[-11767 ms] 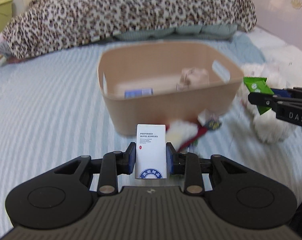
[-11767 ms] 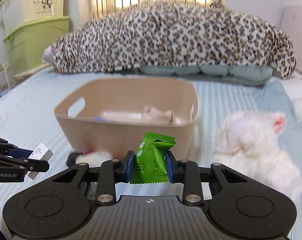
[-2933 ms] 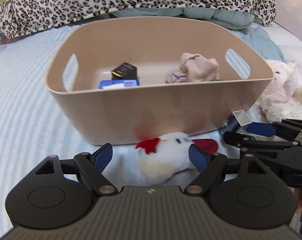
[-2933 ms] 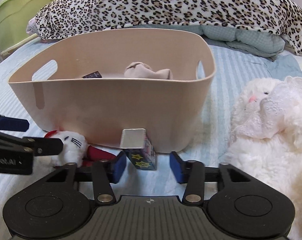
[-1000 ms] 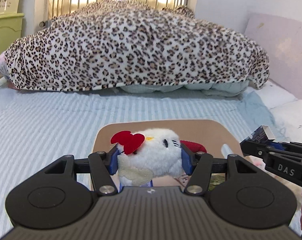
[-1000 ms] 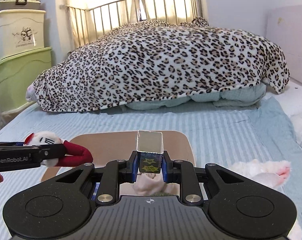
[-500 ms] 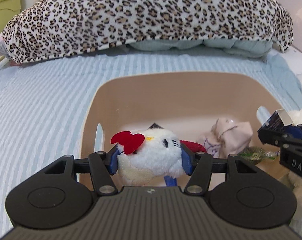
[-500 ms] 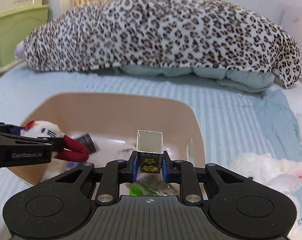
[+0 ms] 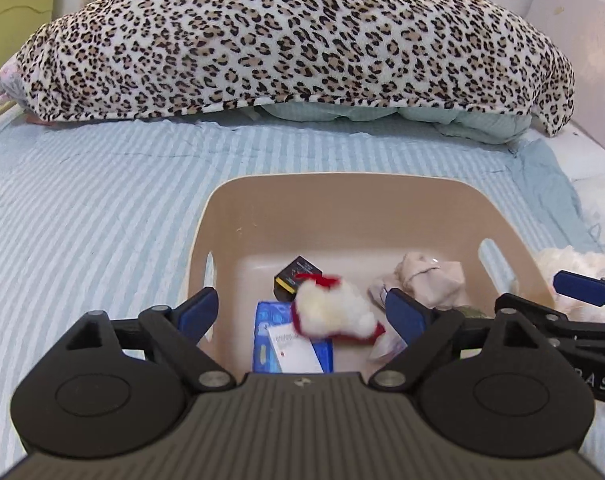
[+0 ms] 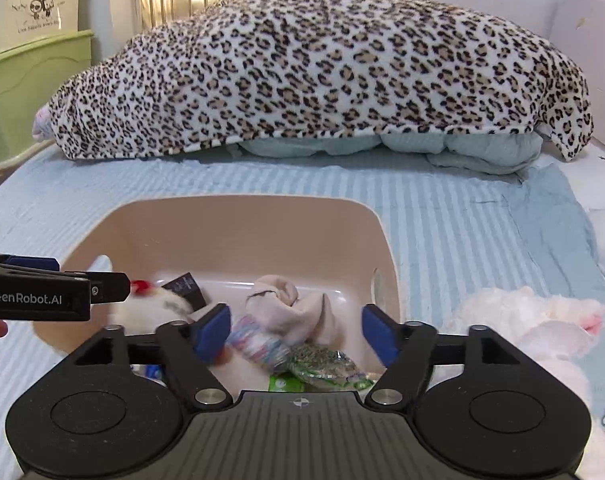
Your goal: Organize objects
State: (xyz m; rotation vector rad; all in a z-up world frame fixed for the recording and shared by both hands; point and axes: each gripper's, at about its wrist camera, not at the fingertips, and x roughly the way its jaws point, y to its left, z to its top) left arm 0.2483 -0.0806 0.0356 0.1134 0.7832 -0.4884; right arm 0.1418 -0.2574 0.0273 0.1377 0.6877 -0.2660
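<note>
A beige plastic bin (image 9: 334, 184) (image 10: 246, 208) stands on the striped bed. My left gripper (image 9: 302, 316) is open above it. The white plush cat with the red bow (image 9: 330, 310) (image 10: 150, 308) is blurred below the jaws, inside the bin. My right gripper (image 10: 296, 328) is open and empty over the bin's right half. A blurred colourful item (image 10: 258, 344) lies below it; the small starred box is not clearly visible. The bin also holds a pink cloth (image 9: 430, 282) (image 10: 298, 312), a black box (image 9: 296, 274), a blue pack (image 9: 270, 344), a white card box (image 9: 294, 350) and a green packet (image 10: 326, 366).
A large white fluffy plush (image 10: 538, 340) (image 9: 570, 260) lies on the bed right of the bin. A leopard-print blanket (image 9: 286, 40) is heaped along the far side. Green storage boxes (image 10: 26, 92) stand at the left beyond the bed.
Both grippers have opened over the bin. The plush cat has left my left gripper and dropped into the bin. The small starred box has left my right gripper.
</note>
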